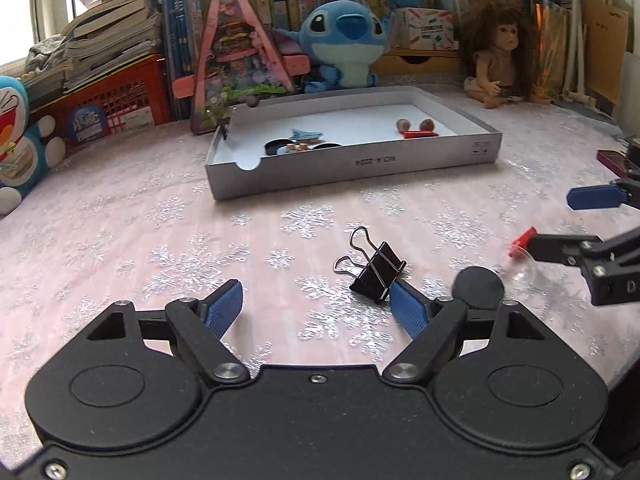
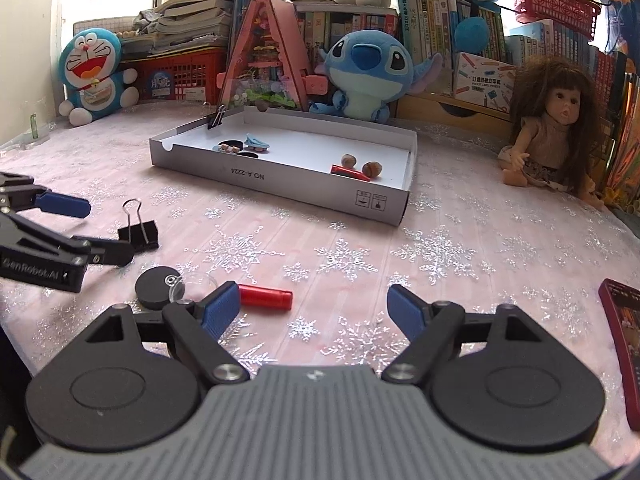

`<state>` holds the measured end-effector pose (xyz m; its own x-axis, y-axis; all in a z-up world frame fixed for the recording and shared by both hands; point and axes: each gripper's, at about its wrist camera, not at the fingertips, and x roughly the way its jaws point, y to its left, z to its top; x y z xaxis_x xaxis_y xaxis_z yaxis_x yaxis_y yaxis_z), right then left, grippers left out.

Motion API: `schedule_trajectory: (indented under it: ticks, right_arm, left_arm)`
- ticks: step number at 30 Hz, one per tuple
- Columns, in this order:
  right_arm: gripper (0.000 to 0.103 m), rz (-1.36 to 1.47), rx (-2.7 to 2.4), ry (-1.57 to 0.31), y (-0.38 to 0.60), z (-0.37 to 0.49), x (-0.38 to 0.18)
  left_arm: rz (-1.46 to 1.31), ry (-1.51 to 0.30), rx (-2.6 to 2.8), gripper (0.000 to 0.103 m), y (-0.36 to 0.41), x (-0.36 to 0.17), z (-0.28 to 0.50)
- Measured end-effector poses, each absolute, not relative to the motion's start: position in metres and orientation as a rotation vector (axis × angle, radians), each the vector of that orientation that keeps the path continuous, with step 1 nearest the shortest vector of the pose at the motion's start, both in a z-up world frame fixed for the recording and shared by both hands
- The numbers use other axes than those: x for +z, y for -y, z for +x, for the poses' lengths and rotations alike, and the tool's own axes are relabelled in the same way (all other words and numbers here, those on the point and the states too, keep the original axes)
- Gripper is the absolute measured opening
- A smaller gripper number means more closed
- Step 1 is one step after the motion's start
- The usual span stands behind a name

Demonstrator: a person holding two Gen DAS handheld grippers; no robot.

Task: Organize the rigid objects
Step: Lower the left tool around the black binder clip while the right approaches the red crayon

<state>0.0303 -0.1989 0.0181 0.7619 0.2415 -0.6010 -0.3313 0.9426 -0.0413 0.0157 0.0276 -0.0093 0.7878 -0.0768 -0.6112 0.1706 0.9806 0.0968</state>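
A black binder clip (image 1: 376, 272) (image 2: 140, 232) lies on the pink snowflake cloth, its body against the right fingertip of my open left gripper (image 1: 316, 308) (image 2: 108, 230). A red cylinder (image 2: 266, 298) (image 1: 522, 240) lies just beside the left fingertip of my open right gripper (image 2: 314, 304) (image 1: 552, 222), not between the pads. A black disc (image 1: 478, 288) (image 2: 154, 286) and a clear plastic dome (image 2: 188, 284) (image 1: 520, 270) sit between the two grippers. Beyond them the grey cardboard tray (image 1: 352, 164) (image 2: 280, 184) holds black discs, a blue clip, two nuts and a red cylinder.
Plush toys, a doll (image 2: 560, 128), a triangular pink model (image 1: 236, 60), red crates and stacked books line the back of the table. A dark red flat object (image 2: 622, 340) lies at the right edge. A second binder clip (image 2: 216, 118) is clamped on the tray's far corner.
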Motion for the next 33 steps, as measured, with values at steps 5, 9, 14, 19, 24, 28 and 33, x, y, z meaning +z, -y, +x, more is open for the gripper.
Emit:
schedule_trajectory:
  ticks: [5, 9, 14, 19, 24, 28, 33]
  right_arm:
    - [0.088, -0.145, 0.325, -0.634, 0.193, 0.029, 0.018]
    - [0.088, -0.140, 0.333, -0.637, 0.189, 0.029, 0.017]
    - [0.088, -0.135, 0.345, -0.641, 0.183, 0.031, 0.015]
    - [0.088, -0.135, 0.351, -0.639, 0.179, 0.030, 0.014]
    - [0.088, -0.156, 0.332, -0.607, 0.175, 0.025, 0.017]
    - [0.084, -0.140, 0.328, -0.630, 0.174, 0.025, 0.015]
    - [0.080, -0.134, 0.309, -0.623, 0.173, 0.022, 0.013]
  left_arm:
    - [0.156, -0.652, -0.058, 0.079, -0.032, -0.010, 0.023]
    - [0.131, -0.648, -0.045, 0.079, -0.034, -0.008, 0.024]
    - [0.112, -0.627, -0.074, 0.079, -0.024, -0.002, 0.022]
    - [0.058, -0.674, -0.071, 0.079, -0.010, 0.002, 0.030]
    - [-0.011, -0.705, -0.074, 0.073, -0.003, 0.002, 0.039]
    - [-0.029, -0.731, -0.082, 0.055, 0.002, -0.002, 0.045]
    - [-0.019, -0.720, -0.062, 0.041, 0.003, -0.004, 0.045]
